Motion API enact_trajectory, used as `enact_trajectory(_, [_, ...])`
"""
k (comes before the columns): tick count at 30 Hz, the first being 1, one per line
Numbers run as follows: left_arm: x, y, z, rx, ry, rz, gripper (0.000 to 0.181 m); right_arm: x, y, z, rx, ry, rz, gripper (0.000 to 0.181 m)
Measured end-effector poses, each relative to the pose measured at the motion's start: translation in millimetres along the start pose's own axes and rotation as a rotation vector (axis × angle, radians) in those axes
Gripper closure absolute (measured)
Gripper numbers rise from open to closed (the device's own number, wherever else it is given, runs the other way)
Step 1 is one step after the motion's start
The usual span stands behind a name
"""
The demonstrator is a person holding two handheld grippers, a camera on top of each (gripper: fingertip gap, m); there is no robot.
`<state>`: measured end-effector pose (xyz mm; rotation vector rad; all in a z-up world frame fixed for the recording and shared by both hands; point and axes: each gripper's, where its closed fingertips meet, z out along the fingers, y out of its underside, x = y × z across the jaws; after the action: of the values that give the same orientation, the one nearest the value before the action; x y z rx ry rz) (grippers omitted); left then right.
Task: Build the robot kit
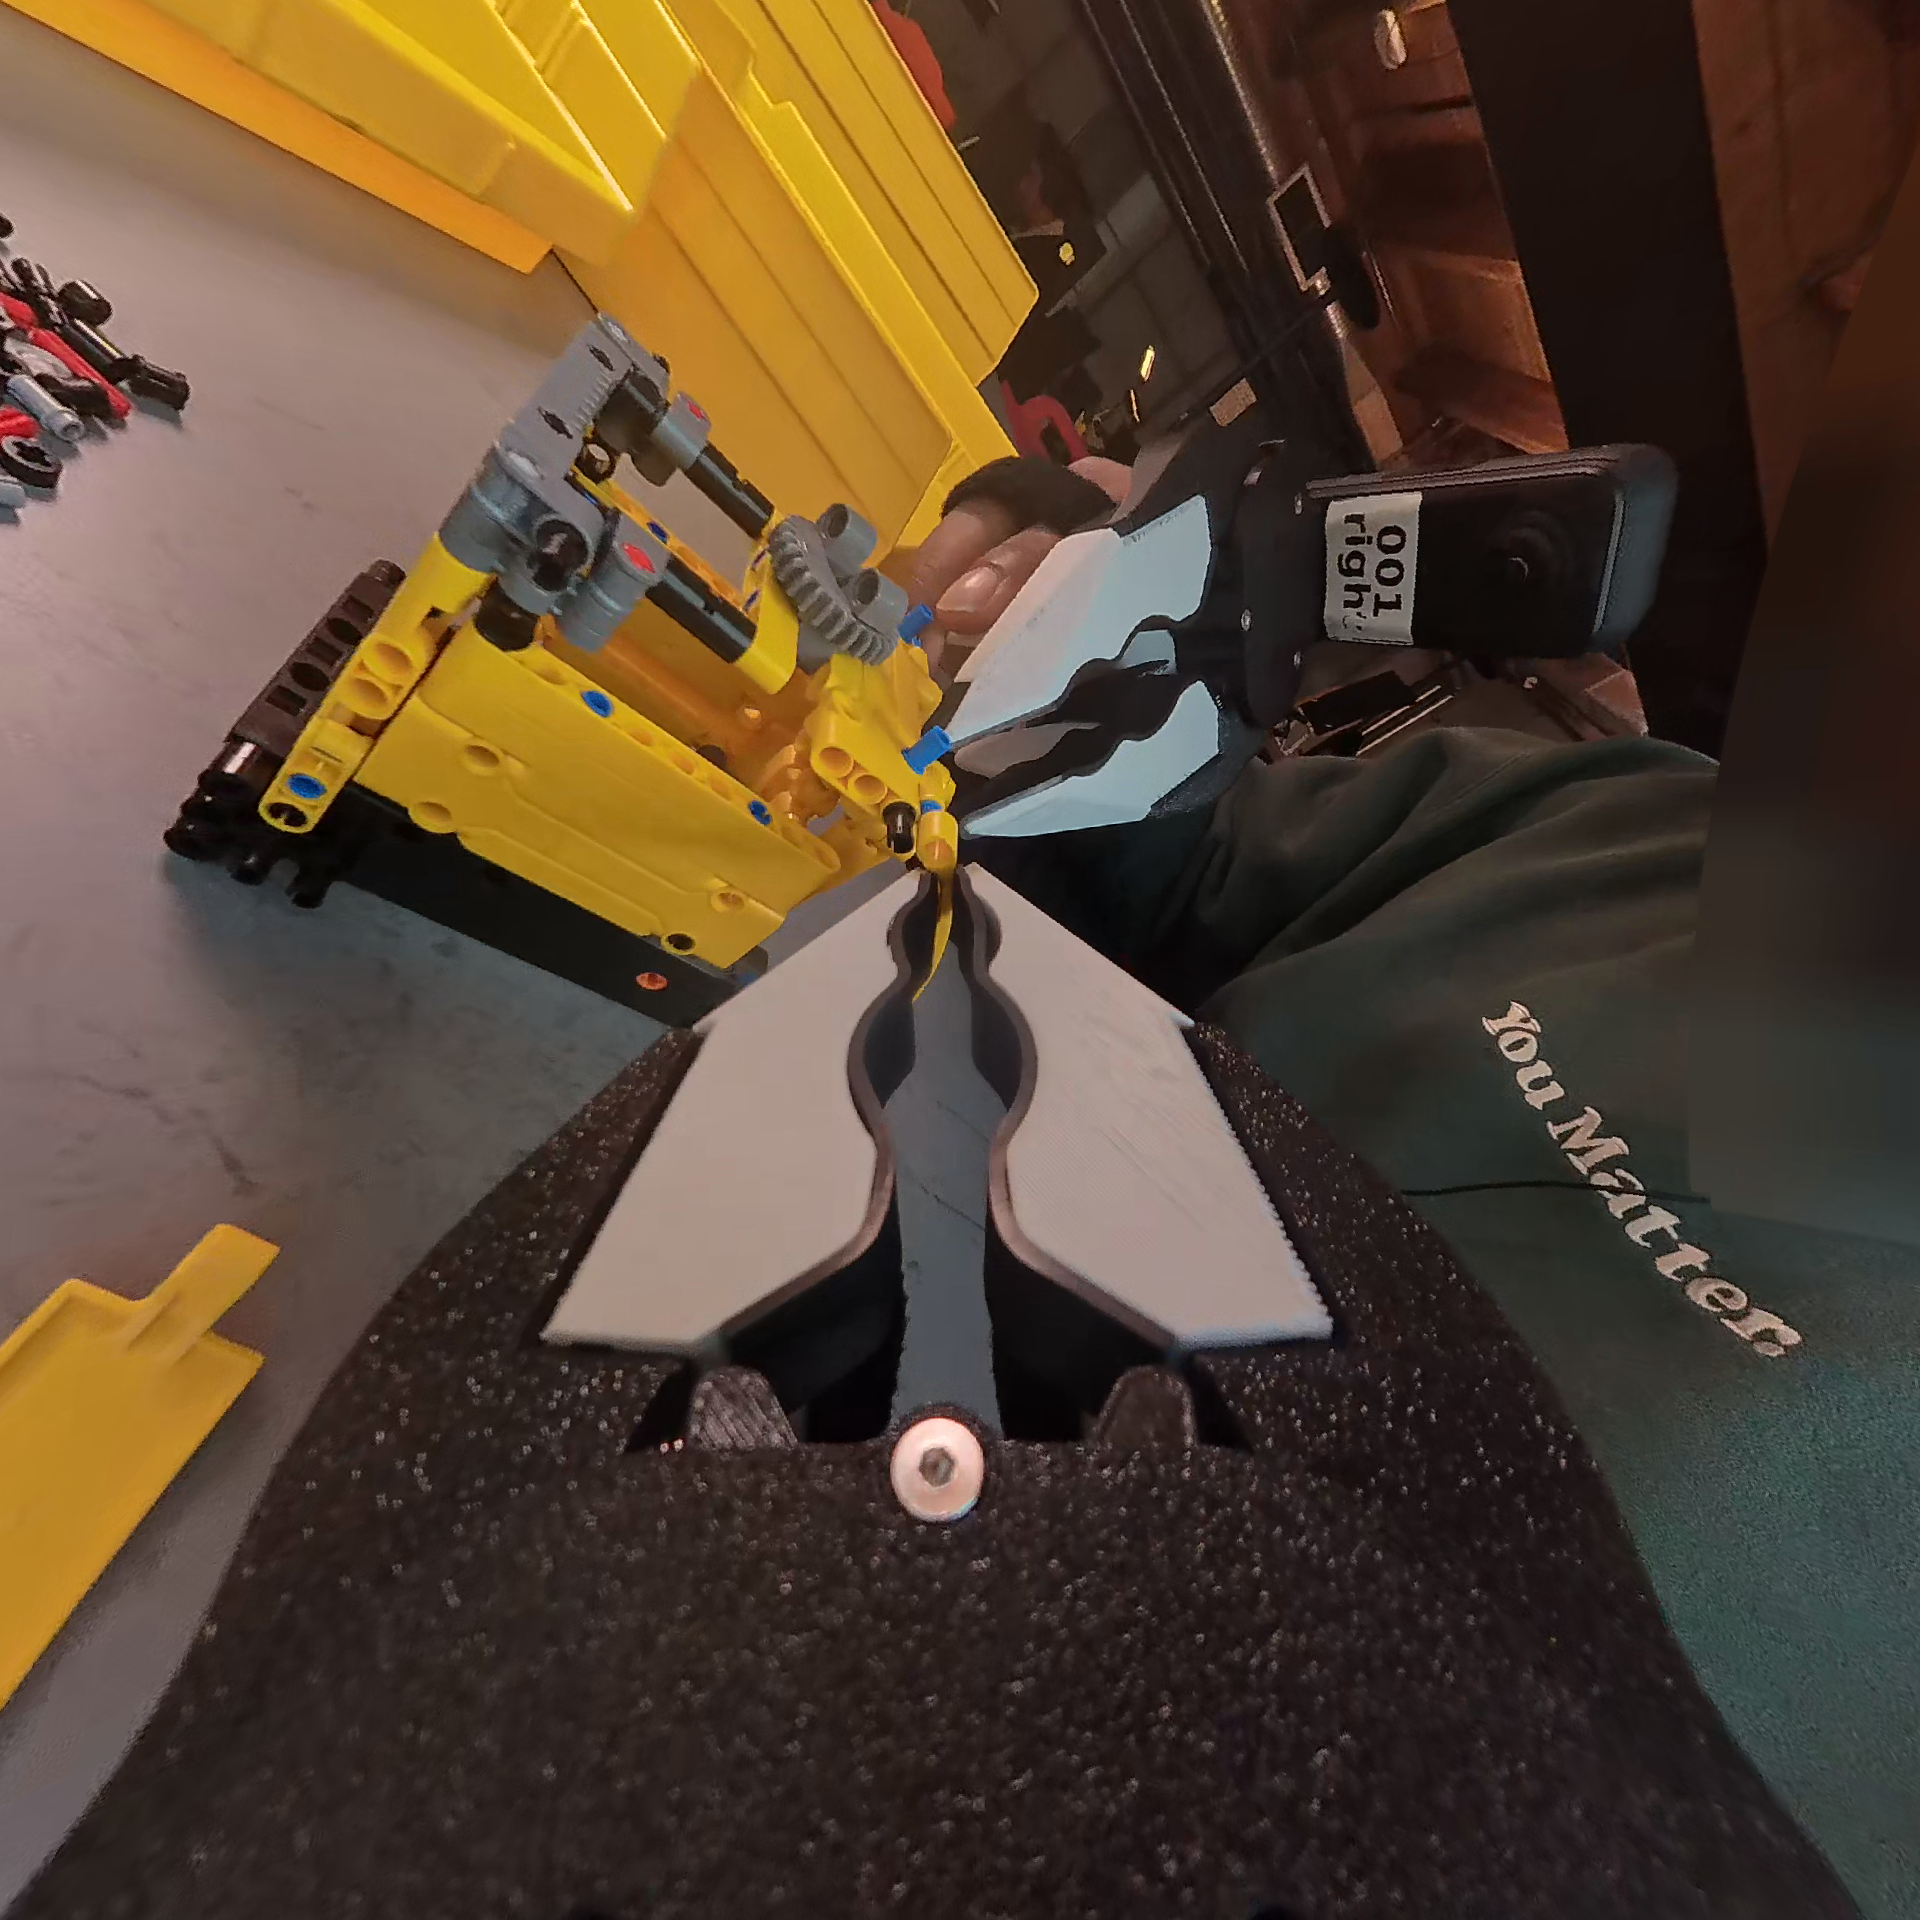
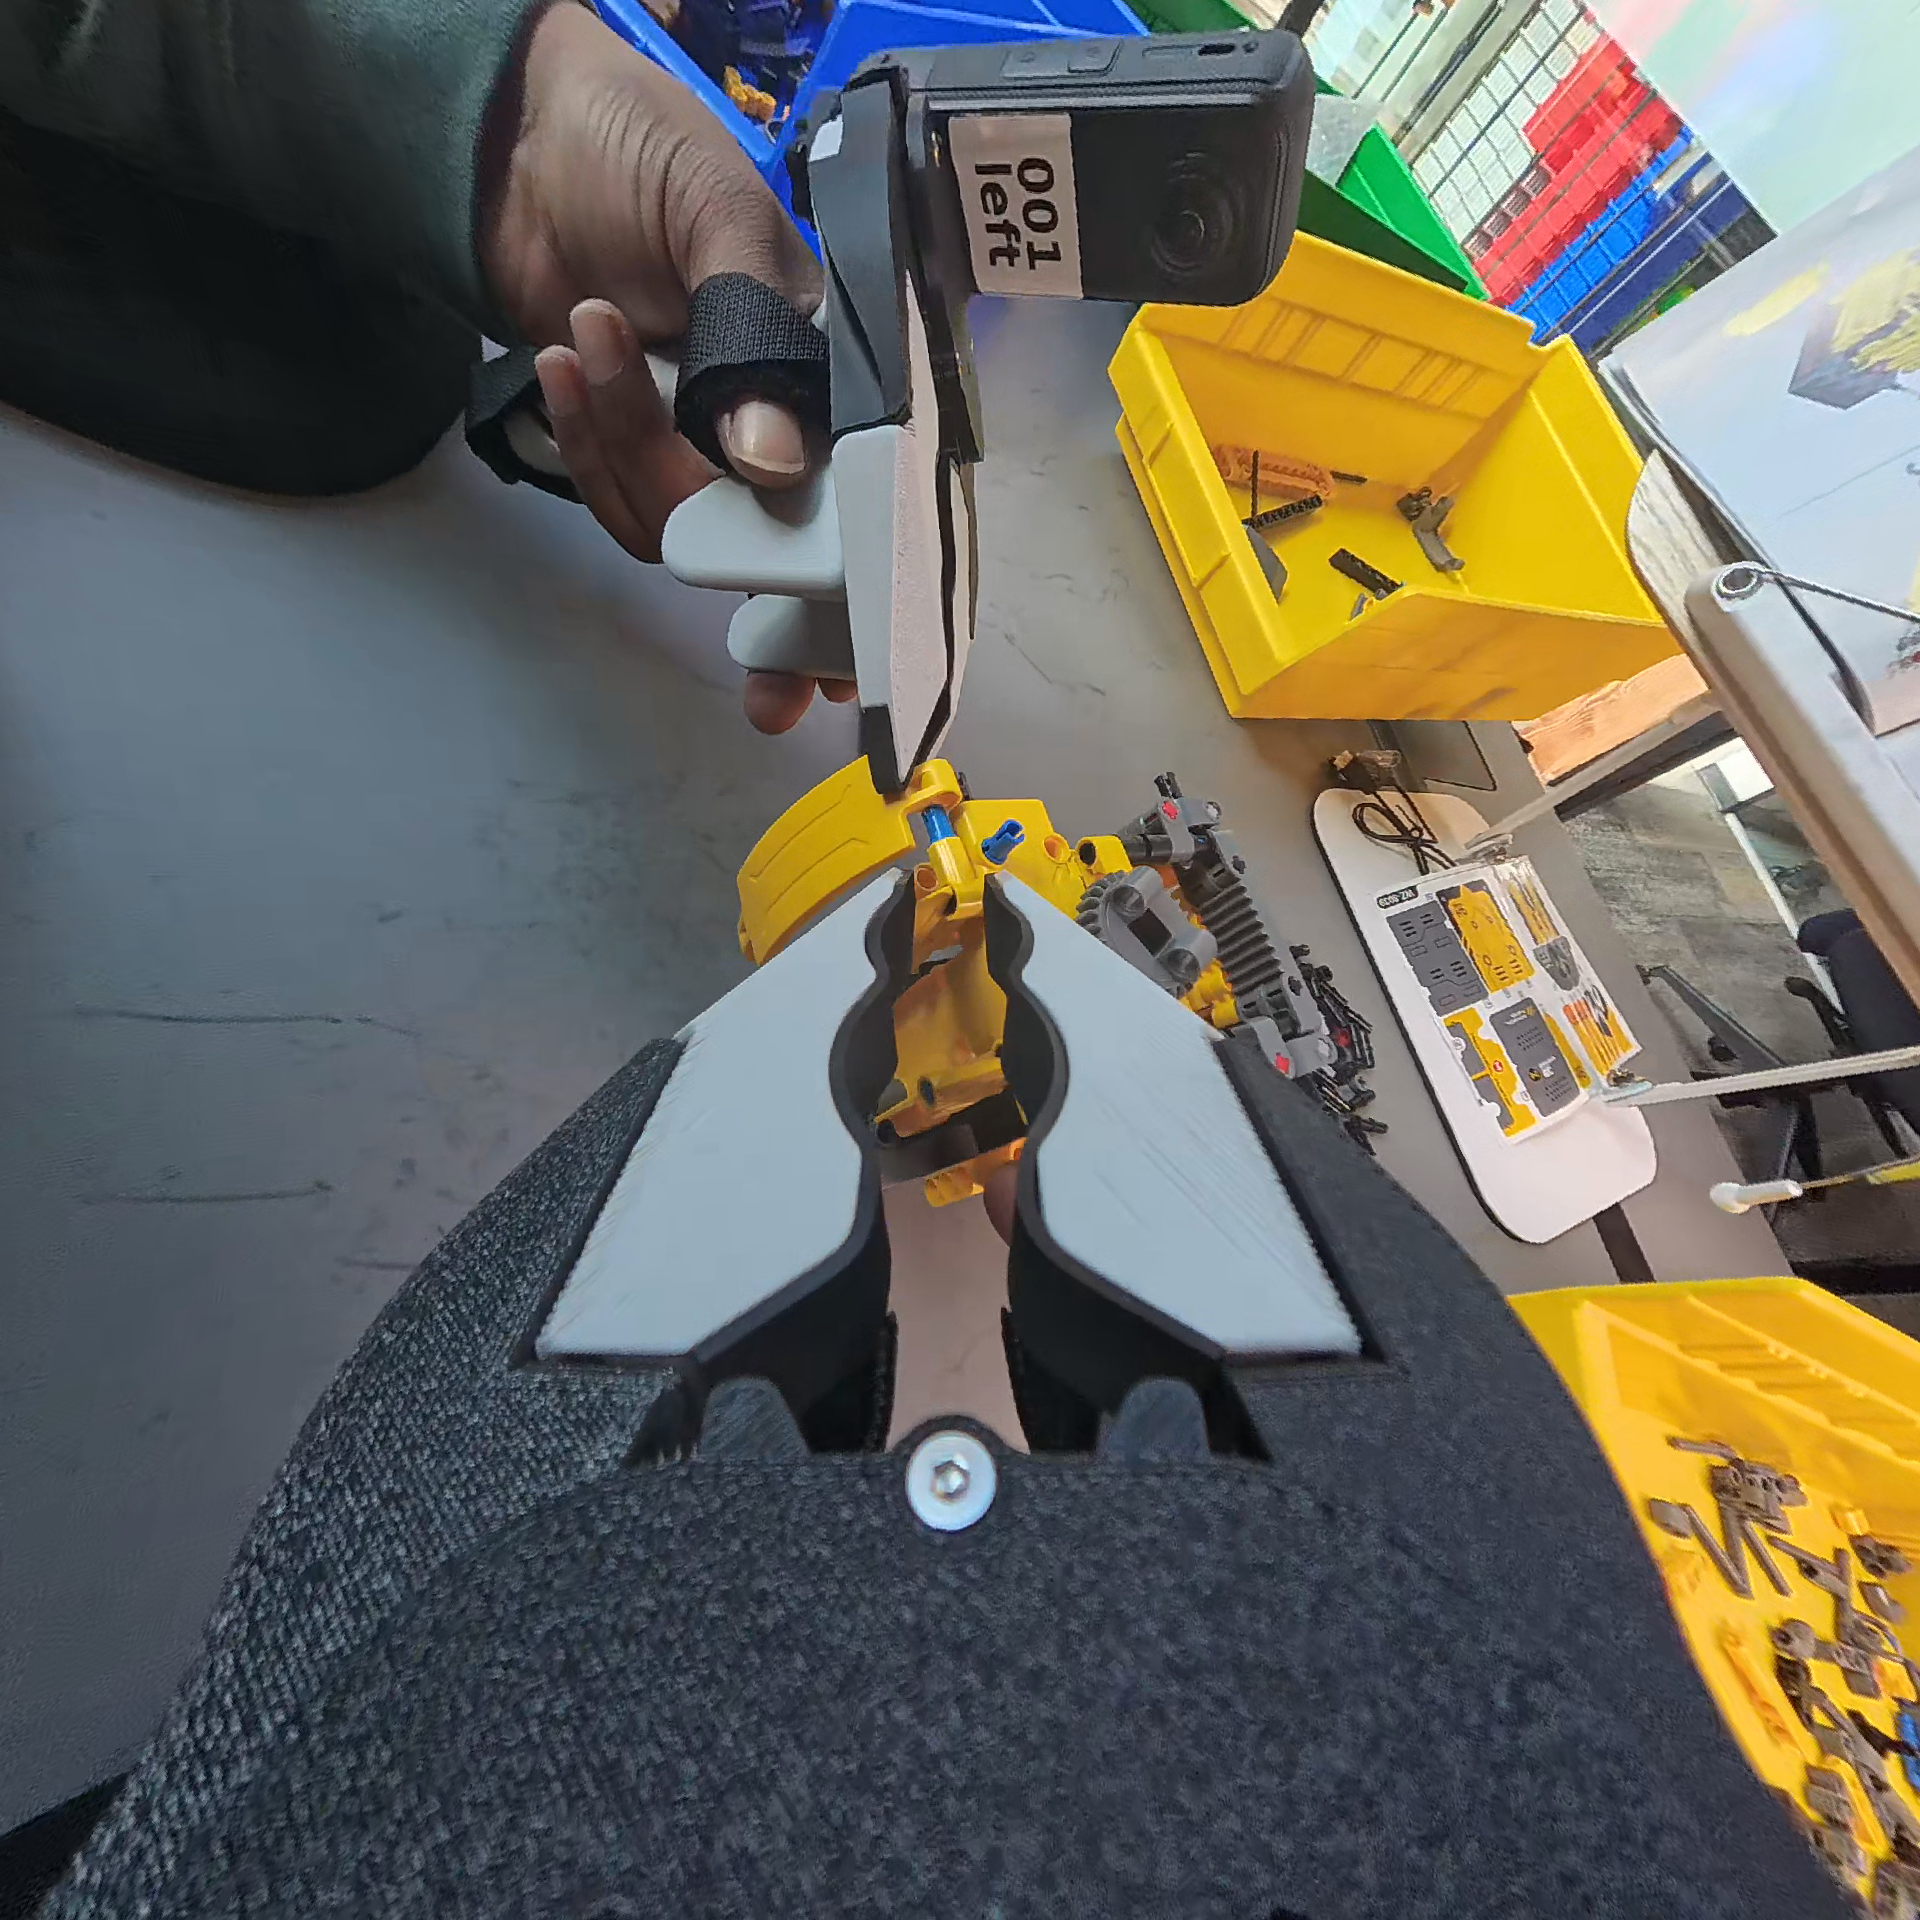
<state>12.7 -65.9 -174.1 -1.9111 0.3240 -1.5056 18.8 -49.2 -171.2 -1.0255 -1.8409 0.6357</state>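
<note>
Left tongs (image 1: 938, 883) tilted tip-down, pinching a yellow panel (image 2: 805, 862) edge, right tongs (image 2: 943, 894) clamped around the model (image 1: 582, 717), grey worktop (image 2: 312, 883) bare leftward

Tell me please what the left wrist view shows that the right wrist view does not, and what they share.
Only the left wrist view: a stack of yellow trays, a loose pile of red and black pieces, a flat yellow lid, a green sleeve.

Only the right wrist view: an open yellow bin holding a few dark parts, a sticker sheet, blue and red crates.

Both: the yellow brick model on the grey table, the left gripper pinching a thin curved yellow panel, the right gripper closed around the model.
</note>
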Motion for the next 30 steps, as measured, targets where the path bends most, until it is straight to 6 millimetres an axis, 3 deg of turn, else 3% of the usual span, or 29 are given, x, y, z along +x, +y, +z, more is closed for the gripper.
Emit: enact_trajectory(30, [2.5,-0.7,5.9,0.046,0.039,-0.14,0.179,0.1,6.3,-5.0,0.107,0.026,0.242,0.171])
